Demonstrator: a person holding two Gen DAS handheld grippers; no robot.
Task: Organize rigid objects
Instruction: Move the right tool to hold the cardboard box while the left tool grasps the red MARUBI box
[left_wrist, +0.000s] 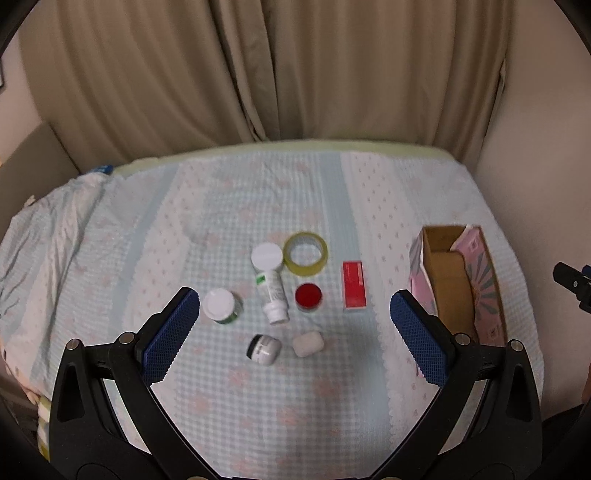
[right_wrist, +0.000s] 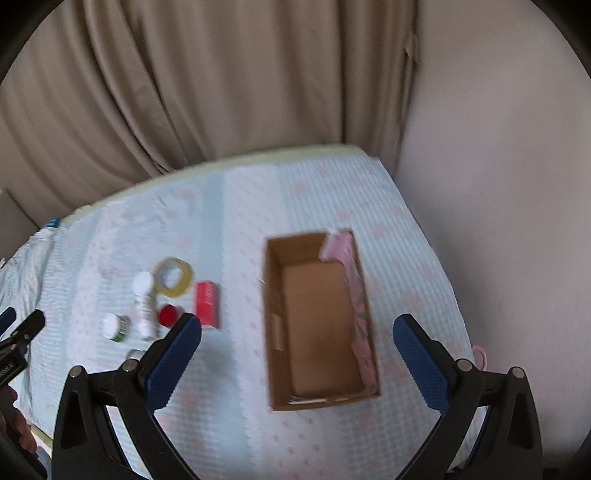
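Observation:
Small items lie grouped on the bed: a yellow tape roll (left_wrist: 306, 253), a white bottle (left_wrist: 270, 284) on its side, a white-capped green jar (left_wrist: 222, 305), a red-lidded jar (left_wrist: 308, 296), a red box (left_wrist: 355, 284), a small grey jar (left_wrist: 263, 349) and a white case (left_wrist: 308, 343). My left gripper (left_wrist: 295, 317) is open and empty above them. An open cardboard box (right_wrist: 317, 321) with pink sides sits to the right and looks empty. My right gripper (right_wrist: 297, 343) is open and empty above it. The tape roll (right_wrist: 173, 277) and red box (right_wrist: 207, 304) also show in the right wrist view.
The bed has a pale blue checked cover (left_wrist: 258, 406). Beige curtains (left_wrist: 295, 74) hang behind it and a wall (right_wrist: 498, 184) runs along its right side. The box also shows in the left wrist view (left_wrist: 448, 291). The cover is bunched at the left (left_wrist: 55, 229).

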